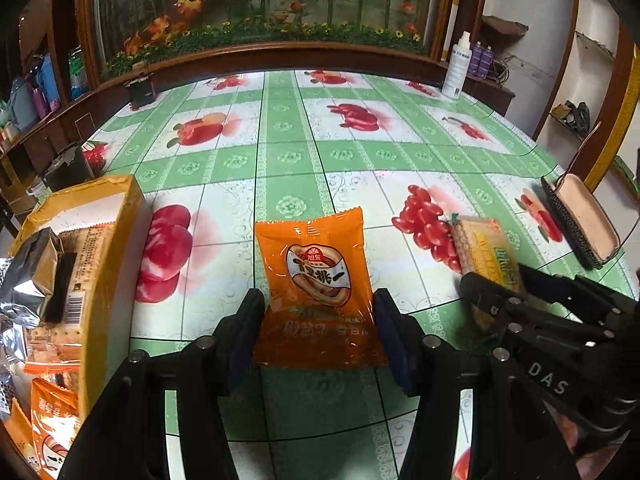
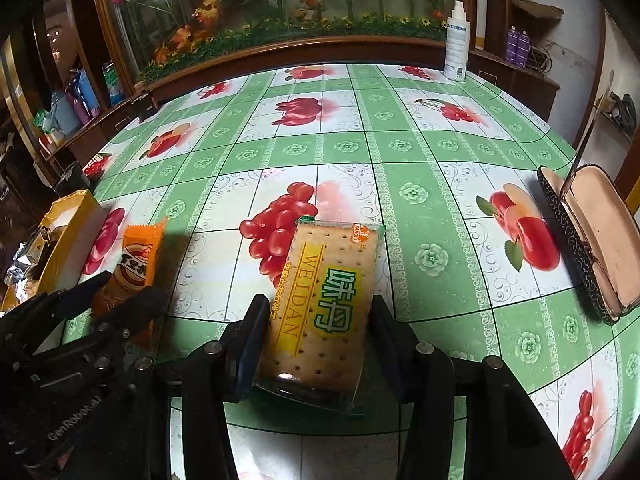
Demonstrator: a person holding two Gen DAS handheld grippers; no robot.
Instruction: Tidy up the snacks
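Note:
In the left wrist view my left gripper [image 1: 316, 320] is shut on an orange snack packet [image 1: 316, 284], its pads against both sides. In the right wrist view my right gripper [image 2: 318, 328] is shut on a WEIDAN cracker packet [image 2: 324, 300], held just above the tablecloth. The right gripper [image 1: 496, 292] with the cracker packet [image 1: 486, 256] shows at the right of the left wrist view. The left gripper [image 2: 116, 292] with the orange packet [image 2: 134, 268] shows at the left of the right wrist view. A yellow box [image 1: 108, 248] with several snack packets stands at the left.
The table [image 1: 288, 152] has a green and white fruit-print cloth. An open glasses case [image 2: 588, 240] lies at the right edge. A white spray bottle [image 2: 456, 44] stands at the far right. A small dark box [image 1: 142, 90] sits at the far left, against a wooden ledge.

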